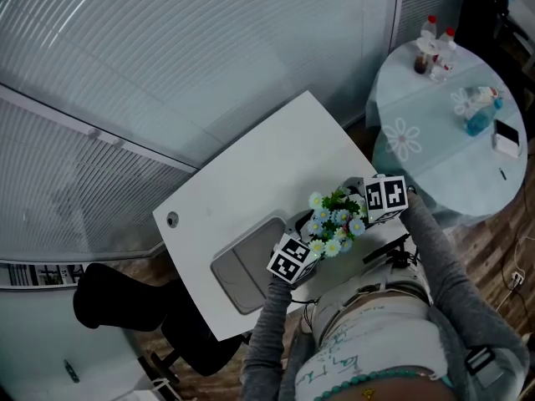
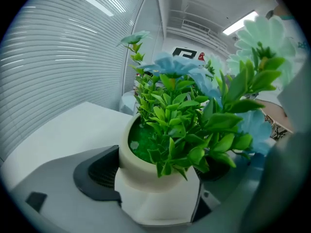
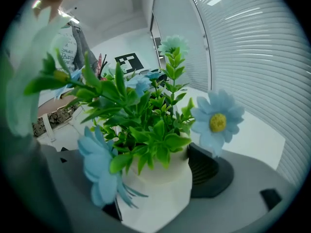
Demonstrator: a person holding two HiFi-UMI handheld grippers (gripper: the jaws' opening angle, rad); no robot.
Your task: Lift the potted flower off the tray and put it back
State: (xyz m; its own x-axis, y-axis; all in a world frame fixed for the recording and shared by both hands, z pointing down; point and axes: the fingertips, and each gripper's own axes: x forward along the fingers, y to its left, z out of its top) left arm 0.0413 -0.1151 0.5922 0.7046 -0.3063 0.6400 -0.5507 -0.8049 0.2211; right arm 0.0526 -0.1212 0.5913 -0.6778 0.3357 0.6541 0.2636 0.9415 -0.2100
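Left hand-held gripper (image 2: 158,178) was clenched on the potted flower (image 1: 334,222). Its two dark pads (image 2: 97,174) pressed on opposite sides of the white pot (image 2: 155,198). Right hand-held gripper (image 3: 155,178) grasped the same pot from the other side, and one ribbed pad (image 3: 209,171) touched the pot wall under a blue flower (image 3: 217,123). The jaws of both stood only as far apart as the pot is wide.

In the head view the plant was between the two marker cubes, over the white tabletop (image 1: 251,174), just beside the right edge of the grey tray (image 1: 242,270) and not on it. I could not tell how high it was. The left arm (image 1: 267,341) in a grey sleeve reached forward, almost straight. The right arm (image 1: 451,266) came in from the right side, with its cube (image 1: 386,199) further from the body.
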